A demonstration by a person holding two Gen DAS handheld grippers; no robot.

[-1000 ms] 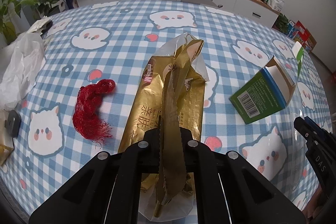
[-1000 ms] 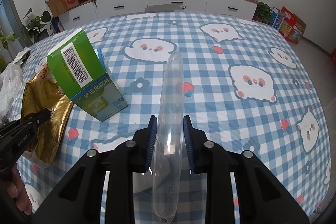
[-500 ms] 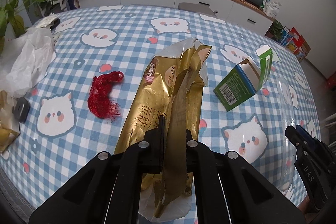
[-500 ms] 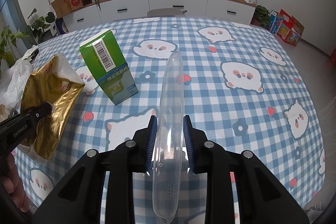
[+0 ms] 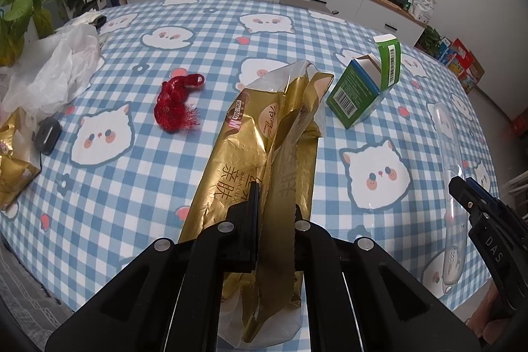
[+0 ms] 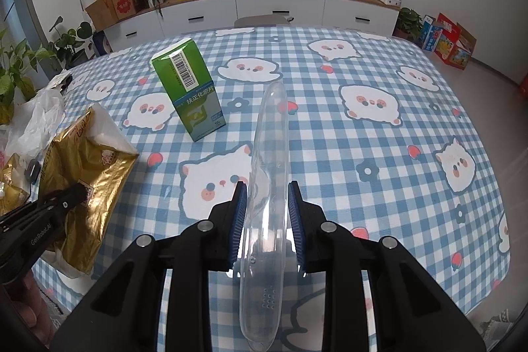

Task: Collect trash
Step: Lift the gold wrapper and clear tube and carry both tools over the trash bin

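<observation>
Above the table (image 6: 379,154), both claws tilt downward: left claw (image 5: 274,207) pinches gold wrapper (image 5: 264,154), right claw (image 6: 266,203) clamps clear case (image 6: 269,170).

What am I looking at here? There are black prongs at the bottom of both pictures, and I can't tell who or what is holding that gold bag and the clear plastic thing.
No robot here: a person holds a two-fingered grabbing tool in each hand, and each tool carries a wide-angle camera looking along its fingers. So each picture is one tool's own view.

In the left-hand view, the left tool is shut on a gold wrapper, lifted off the table. In the right-hand view, the right tool is shut on a long clear plastic case.

On the checked tablecloth lie a green carton with its top flap open, a red mesh net, a small grey object, and a crumpled white plastic bag at the table's left edge. It looks like litter being gathered.
</observation>
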